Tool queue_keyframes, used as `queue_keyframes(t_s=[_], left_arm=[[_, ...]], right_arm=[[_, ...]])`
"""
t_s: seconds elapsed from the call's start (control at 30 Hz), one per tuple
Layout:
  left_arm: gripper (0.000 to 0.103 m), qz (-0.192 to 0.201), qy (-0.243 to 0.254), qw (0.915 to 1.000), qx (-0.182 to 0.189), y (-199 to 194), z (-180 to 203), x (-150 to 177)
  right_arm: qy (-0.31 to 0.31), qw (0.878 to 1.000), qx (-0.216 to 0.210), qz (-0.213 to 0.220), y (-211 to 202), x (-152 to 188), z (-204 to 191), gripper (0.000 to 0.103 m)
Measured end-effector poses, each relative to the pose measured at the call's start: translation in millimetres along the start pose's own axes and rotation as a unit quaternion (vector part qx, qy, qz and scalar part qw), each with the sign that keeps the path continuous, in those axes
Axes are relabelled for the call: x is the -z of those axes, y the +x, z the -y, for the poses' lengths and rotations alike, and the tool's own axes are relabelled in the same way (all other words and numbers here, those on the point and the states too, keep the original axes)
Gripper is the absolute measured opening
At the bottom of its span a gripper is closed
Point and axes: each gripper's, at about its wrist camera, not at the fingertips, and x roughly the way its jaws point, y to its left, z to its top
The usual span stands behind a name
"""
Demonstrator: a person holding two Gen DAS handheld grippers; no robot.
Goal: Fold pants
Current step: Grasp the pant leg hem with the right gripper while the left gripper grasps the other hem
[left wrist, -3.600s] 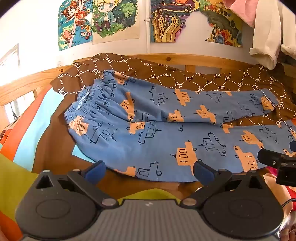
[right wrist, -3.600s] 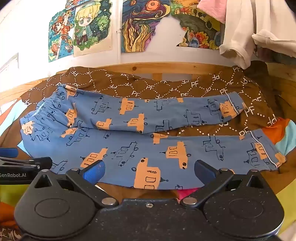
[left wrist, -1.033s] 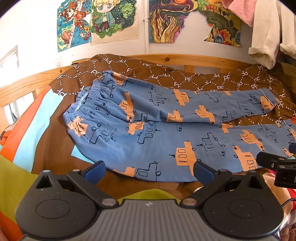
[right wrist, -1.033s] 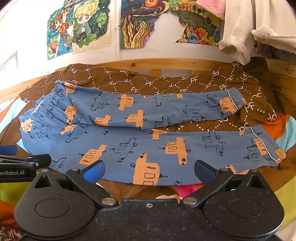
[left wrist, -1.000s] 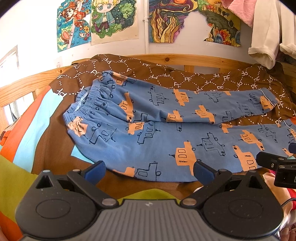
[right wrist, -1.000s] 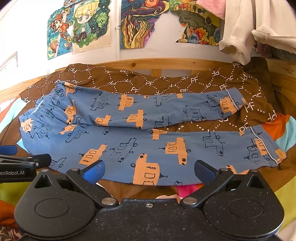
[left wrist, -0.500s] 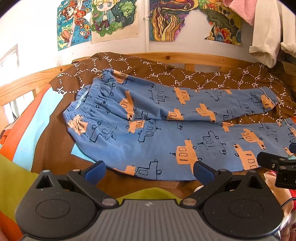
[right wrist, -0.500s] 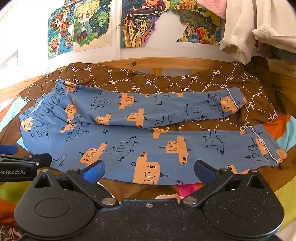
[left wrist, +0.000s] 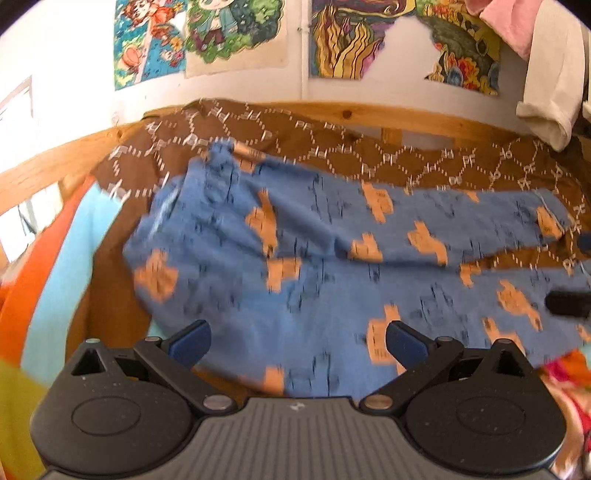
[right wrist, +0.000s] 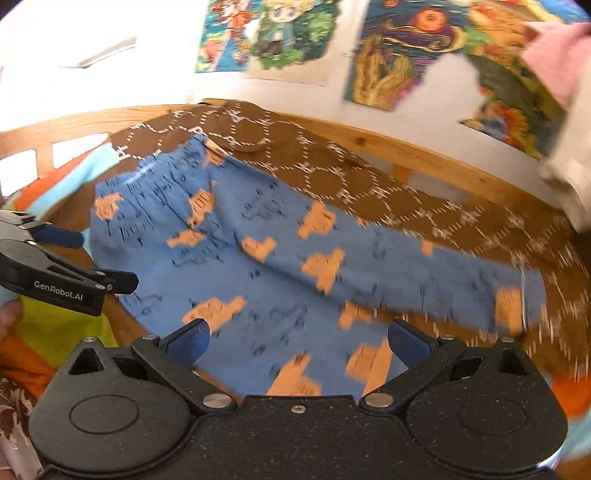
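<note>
pants (left wrist: pixel 295 266) lay spread on the bed; with both claws, left claw (left wrist: pixel 297 341) and right claw (right wrist: pixel 297 341), held wide and empty, only one layer could be pinched.

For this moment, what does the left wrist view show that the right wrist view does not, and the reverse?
Only the left wrist view shows the open left gripper head-on, with a dark tip, probably the right gripper's, at its right edge.

Only the right wrist view shows the open right gripper head-on, with the left gripper seen from the side bearing a GenRobot.AI label.

Both show the blue pants with orange vehicle prints lying unfolded on the brown patterned blanket, the wooden bed rail and the colourful wall posters, all motion-blurred.
</note>
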Motion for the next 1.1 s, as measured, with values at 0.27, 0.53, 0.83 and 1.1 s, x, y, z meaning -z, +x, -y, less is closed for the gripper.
queue_keyframes(t_s=[0.27,0.53,0.83,1.1], left_arm=[[0.103,0.053,0.041,0.9974,-0.023,25.9,-26.3,-83.5],[0.103,0.102,0.223,0.9690,-0.029,75.3,-35.3,-154.0],[0.102,0.025,0.369,0.9293,0.003,157.4,-21.9,-165.6],[0.041,-0.091,0.400,0.9108,0.045,199.4,-31.1,-170.5]], right_arm=[[0.019,0.977,-0.183,-0.112,44.1,-81.1,77.3,0.102],[-0.065,0.962,-0.169,-0.202,83.4,-130.3,100.9,0.102],[-0.143,0.965,-0.131,-0.177,184.8,-158.1,146.5,0.092],[-0.148,0.950,-0.185,-0.206,260.7,-166.1,161.6,0.070]])
